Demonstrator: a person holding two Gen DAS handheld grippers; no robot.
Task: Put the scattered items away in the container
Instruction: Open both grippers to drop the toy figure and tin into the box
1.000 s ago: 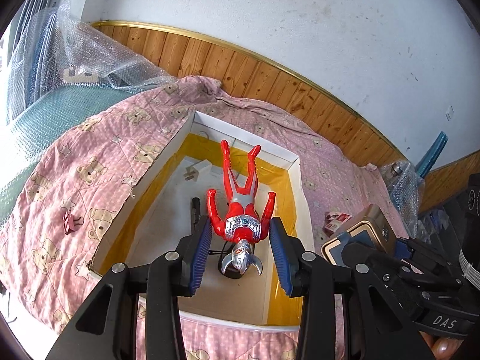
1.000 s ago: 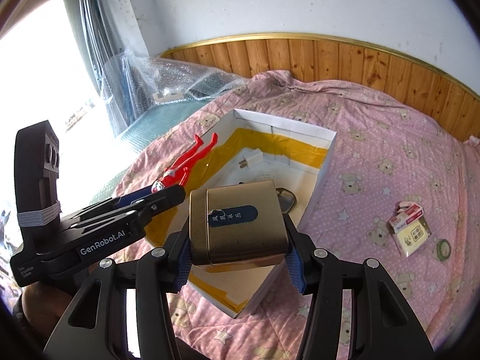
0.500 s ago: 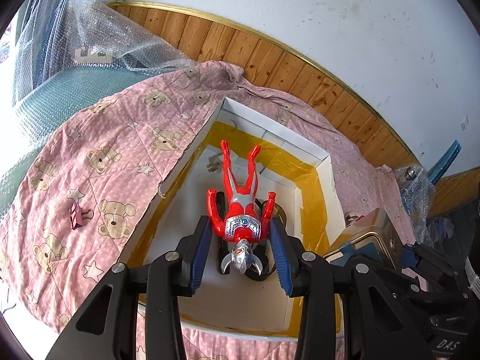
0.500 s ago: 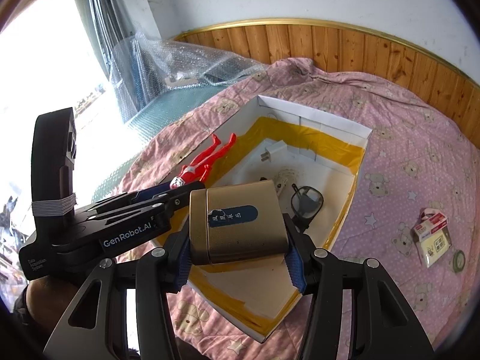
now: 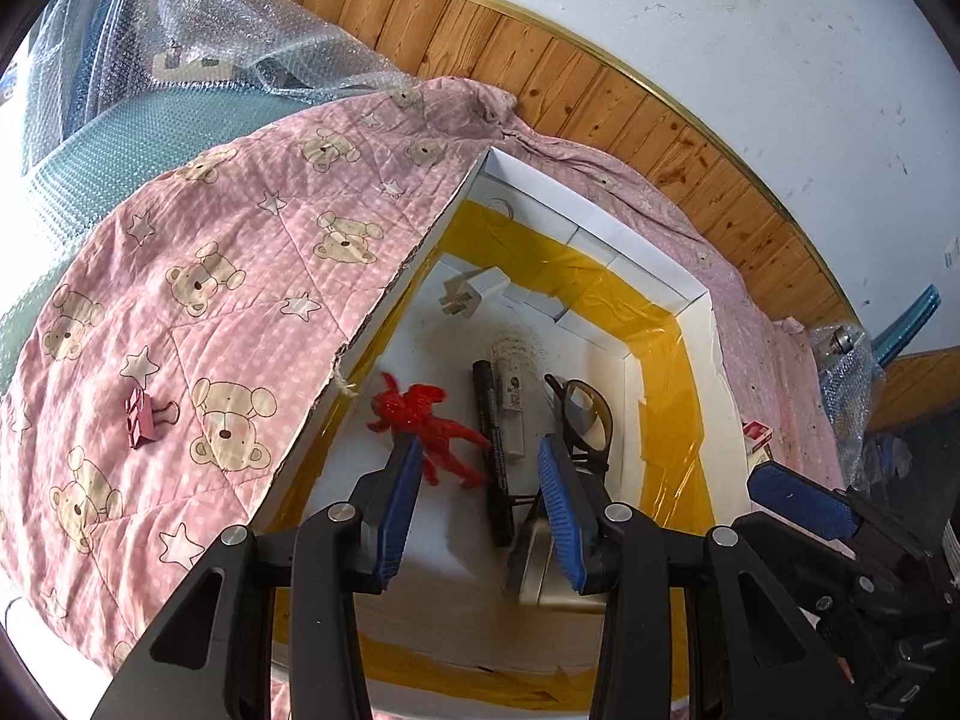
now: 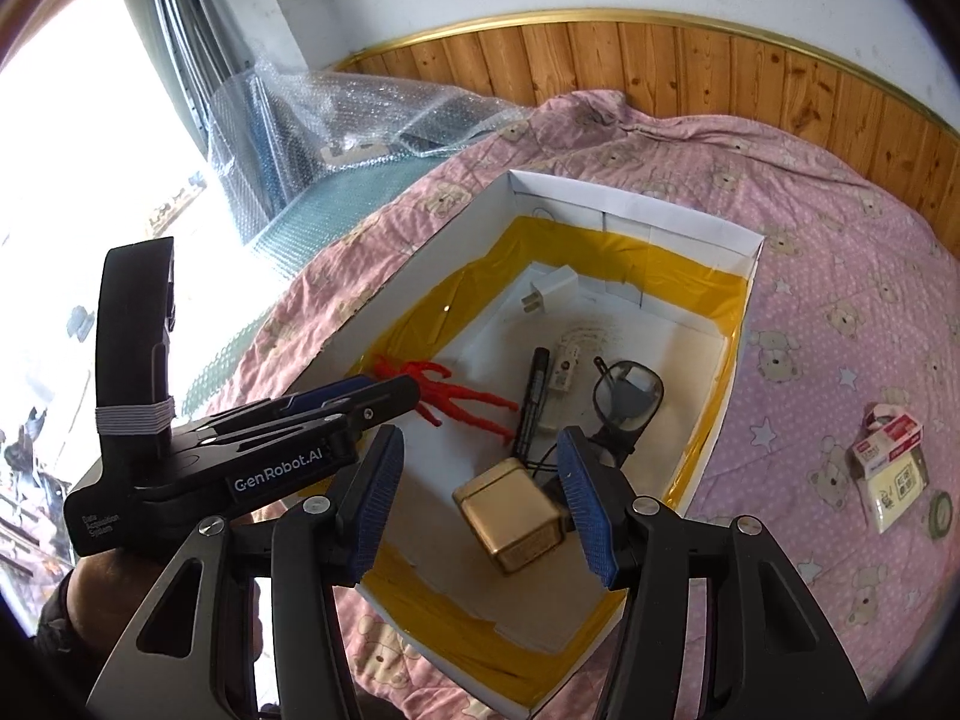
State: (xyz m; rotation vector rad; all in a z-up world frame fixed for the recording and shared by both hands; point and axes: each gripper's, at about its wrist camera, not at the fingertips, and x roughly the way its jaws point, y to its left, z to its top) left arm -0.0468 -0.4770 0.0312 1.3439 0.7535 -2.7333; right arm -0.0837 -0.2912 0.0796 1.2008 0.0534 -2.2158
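Observation:
A white cardboard box [image 5: 651, 273] [image 6: 636, 204] lined with yellow tape sits on the pink bear quilt. Inside lie a red toy figure [image 5: 429, 426] [image 6: 462, 393], a black marker [image 5: 489, 420] [image 6: 534, 396], a white charger plug [image 5: 474, 291] [image 6: 549, 294], glasses [image 6: 630, 393] and a gold tin [image 6: 510, 513]. My left gripper [image 5: 477, 501] hangs open above the box, the figure lying loose below its left finger. My right gripper [image 6: 480, 498] is open too, straddling the tin from above. Still on the quilt are a pink binder clip [image 5: 144, 420] and a small packet [image 6: 891, 471].
Bubble wrap [image 5: 240, 30] is piled at the back left by the wood-panelled wall [image 6: 720, 66]. A tape roll [image 6: 939, 513] lies beside the packet. A red-and-white packet [image 5: 757, 435] lies right of the box. A hand [image 6: 102, 588] holds the left gripper's handle.
Both grippers opened. The red figure dropped from the left gripper and the gold tin from the right one; both now rest on the box floor.

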